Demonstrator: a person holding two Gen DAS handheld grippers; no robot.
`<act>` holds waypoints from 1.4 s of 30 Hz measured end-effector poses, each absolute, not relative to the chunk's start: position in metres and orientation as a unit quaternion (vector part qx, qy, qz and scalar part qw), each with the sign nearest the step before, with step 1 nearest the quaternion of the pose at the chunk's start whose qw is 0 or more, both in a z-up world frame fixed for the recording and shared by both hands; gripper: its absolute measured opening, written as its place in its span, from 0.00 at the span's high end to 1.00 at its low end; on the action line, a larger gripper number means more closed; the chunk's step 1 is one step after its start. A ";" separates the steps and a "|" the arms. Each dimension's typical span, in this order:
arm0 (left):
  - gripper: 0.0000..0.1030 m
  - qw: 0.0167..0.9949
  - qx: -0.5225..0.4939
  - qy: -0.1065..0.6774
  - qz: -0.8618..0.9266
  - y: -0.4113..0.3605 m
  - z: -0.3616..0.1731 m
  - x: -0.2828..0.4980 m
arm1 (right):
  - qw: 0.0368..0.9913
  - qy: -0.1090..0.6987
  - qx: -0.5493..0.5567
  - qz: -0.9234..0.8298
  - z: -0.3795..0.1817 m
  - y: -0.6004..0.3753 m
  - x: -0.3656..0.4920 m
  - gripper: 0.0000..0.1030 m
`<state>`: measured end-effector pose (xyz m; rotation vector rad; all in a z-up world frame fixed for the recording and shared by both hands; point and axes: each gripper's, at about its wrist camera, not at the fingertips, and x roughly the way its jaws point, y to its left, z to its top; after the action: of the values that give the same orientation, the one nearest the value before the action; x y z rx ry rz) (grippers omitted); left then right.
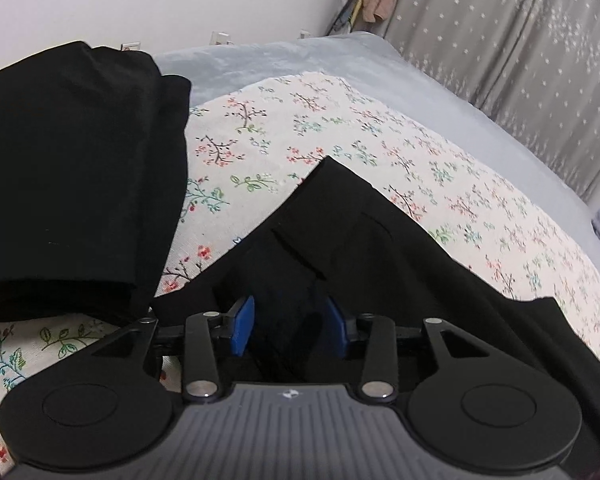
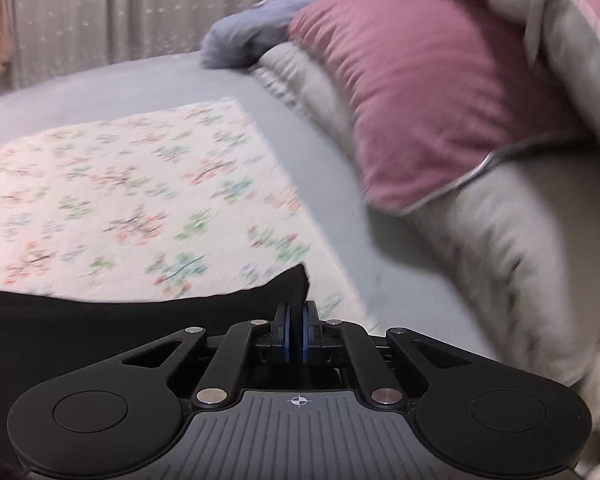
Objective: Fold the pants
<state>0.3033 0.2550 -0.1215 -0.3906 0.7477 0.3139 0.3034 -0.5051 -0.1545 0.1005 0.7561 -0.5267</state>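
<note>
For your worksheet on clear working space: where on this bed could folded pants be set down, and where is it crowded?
Free: the flowered cloth between the folded black pile and the black pants, and the grey sheet beside the curtain. Crowded: the pink pillow end.

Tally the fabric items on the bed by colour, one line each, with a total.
Black: 2, the folded garment and the pants being handled
Floral white: 1, the cloth
Pink: 1, the pillow
Blue-grey: 1, the bundle
Total: 5

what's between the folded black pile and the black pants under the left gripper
Only bare floral cloth separates the folded black pile from the black pants, seen in the left wrist view.
</note>
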 end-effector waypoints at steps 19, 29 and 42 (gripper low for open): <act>0.33 0.904 -0.229 0.332 0.139 0.280 -0.124 0.302 | 0.908 0.357 0.100 0.195 -0.094 -0.223 0.402 0.36; 0.72 0.913 -0.211 0.333 0.105 0.275 -0.134 0.310 | 0.838 0.446 0.084 0.302 -0.133 -0.064 0.525 0.54; 0.84 0.905 -0.256 0.322 0.107 0.290 -0.125 0.302 | 0.861 0.424 0.080 0.269 -0.146 -0.052 0.543 1.00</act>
<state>0.3024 0.2902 -0.1251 -0.5279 0.6653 0.2205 0.5430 -0.0520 -0.1462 0.1684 0.8892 0.5639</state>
